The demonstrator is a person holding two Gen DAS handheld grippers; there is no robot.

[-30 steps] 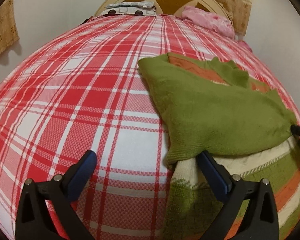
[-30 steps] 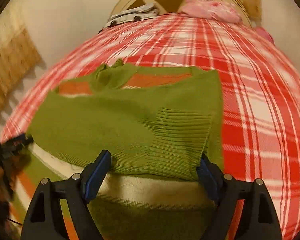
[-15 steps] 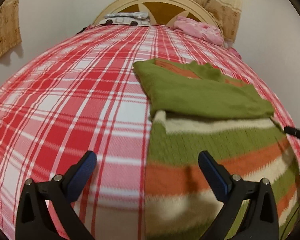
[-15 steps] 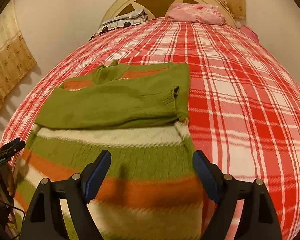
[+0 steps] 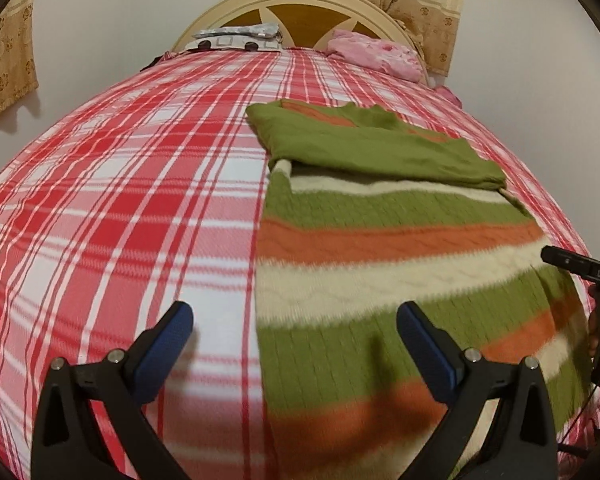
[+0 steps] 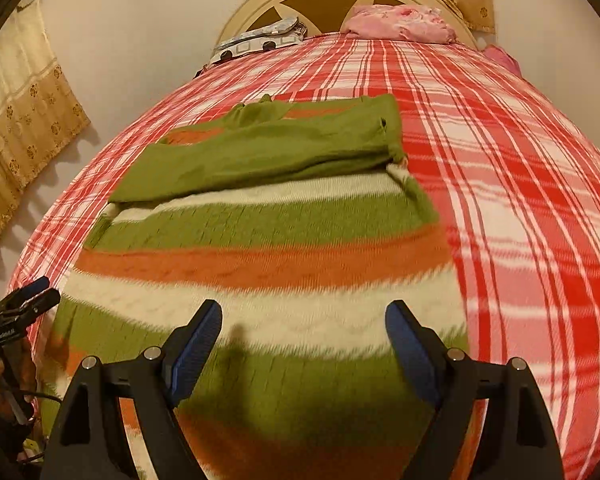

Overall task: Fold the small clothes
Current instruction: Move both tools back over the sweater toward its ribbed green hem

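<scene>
Striped sweater (image 5: 380,280) is lying flat on the red plaid bedspread (image 5: 120,200), long axis running from the near edge toward the headboard (image 5: 300,4), collar end pointing at the headboard. Green sleeves (image 6: 260,152) are lying folded across its upper part, crosswise to the body; the green, orange and cream bands below are showing bare.

Left gripper (image 5: 294,324) is hanging above the sweater's left edge, jaws standing wide, nothing between them. Right gripper (image 6: 304,320) is hanging over the lower bands, jaws equally wide and empty.

At the head of the bed, a grey patterned pillow (image 6: 260,40) and a pink bundle (image 6: 400,24) are sitting well apart from the sweater. Curtains (image 6: 20,120) are hanging on the wall. Nothing is lying on the sweater.
</scene>
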